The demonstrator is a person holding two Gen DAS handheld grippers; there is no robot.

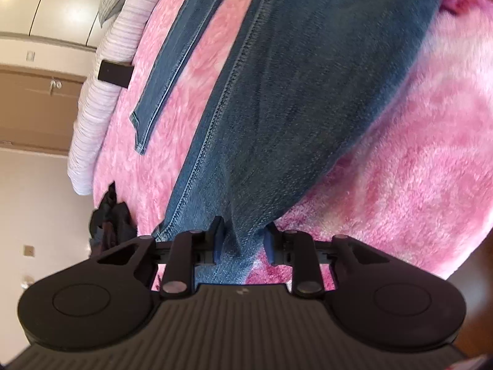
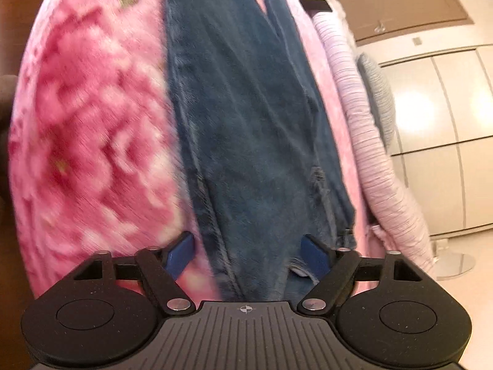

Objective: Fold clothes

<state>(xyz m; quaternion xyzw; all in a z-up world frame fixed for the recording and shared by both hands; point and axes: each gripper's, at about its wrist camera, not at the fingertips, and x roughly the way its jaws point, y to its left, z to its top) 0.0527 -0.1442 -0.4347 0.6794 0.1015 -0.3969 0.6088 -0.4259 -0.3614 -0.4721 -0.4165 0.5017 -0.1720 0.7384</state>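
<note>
A pair of blue jeans lies stretched out on a fluffy pink blanket. In the left wrist view my left gripper has its jaws closed in on a bunched end of the denim, which rises between the blue pads. A narrow leg or strap of the jeans lies to the left. In the right wrist view the jeans run away from my right gripper, whose jaws stand wide apart with denim lying between them, not clamped.
The pink blanket covers a bed with a lilac ribbed cover along its edge and a grey pillow. A black object lies at the bed's edge. Dark clothing hangs beside the bed. White wardrobe doors stand beyond.
</note>
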